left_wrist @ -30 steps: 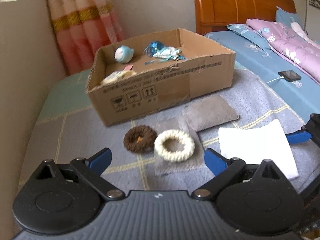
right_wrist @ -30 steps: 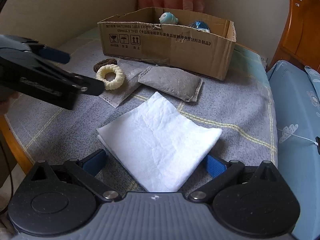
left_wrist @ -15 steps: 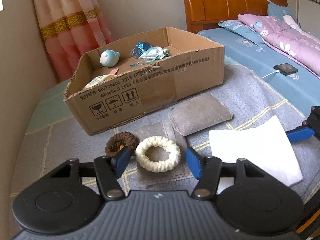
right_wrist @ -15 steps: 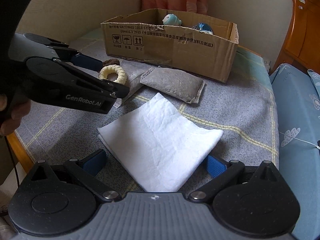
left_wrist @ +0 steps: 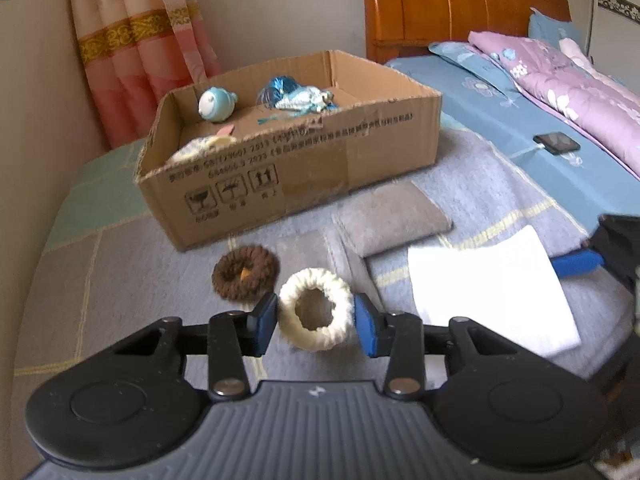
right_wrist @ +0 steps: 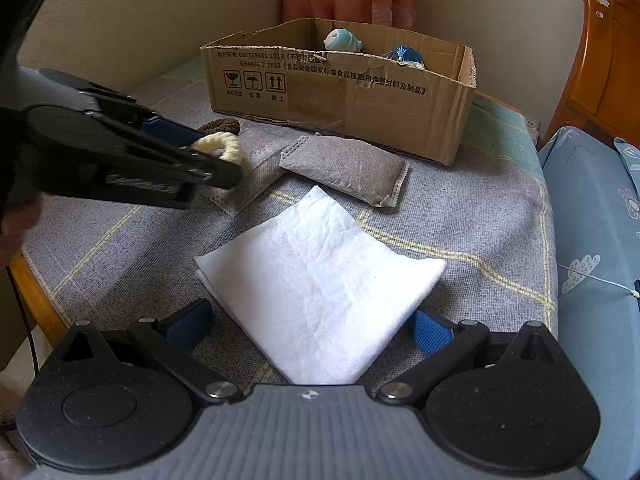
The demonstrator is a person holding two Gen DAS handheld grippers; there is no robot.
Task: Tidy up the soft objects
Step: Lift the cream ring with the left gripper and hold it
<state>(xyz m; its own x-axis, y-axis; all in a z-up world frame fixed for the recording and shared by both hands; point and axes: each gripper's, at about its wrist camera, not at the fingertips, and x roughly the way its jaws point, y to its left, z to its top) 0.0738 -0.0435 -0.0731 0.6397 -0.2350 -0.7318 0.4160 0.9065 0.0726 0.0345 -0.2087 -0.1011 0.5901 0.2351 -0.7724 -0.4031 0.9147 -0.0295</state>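
A cream yarn ring (left_wrist: 316,314) lies on the grey blanket, between the blue pads of my left gripper (left_wrist: 315,322). Its jaws are closing and the pads touch the ring on both sides. A brown yarn ring (left_wrist: 245,276) sits just left of it. Behind them lie a flat grey pouch (left_wrist: 308,252) and a stuffed grey pouch (left_wrist: 390,216). The right wrist view shows my left gripper (right_wrist: 218,148) over the cream ring (right_wrist: 220,145). My right gripper (right_wrist: 310,330) stands open astride the near corner of a folded white cloth (right_wrist: 320,280). A cardboard box (left_wrist: 320,168) holds several soft toys.
The box stands at the back of the blanket-covered surface, near a wall and a pink curtain (left_wrist: 136,52). To the right is a bed with a blue sheet, a purple quilt (left_wrist: 572,96) and a phone (left_wrist: 556,142) on a cable. A wooden edge (right_wrist: 36,300) bounds the left side.
My left gripper's jaws have closed in from wide apart onto the cream ring while it moved slightly toward it. The right gripper and the white cloth have stayed put.
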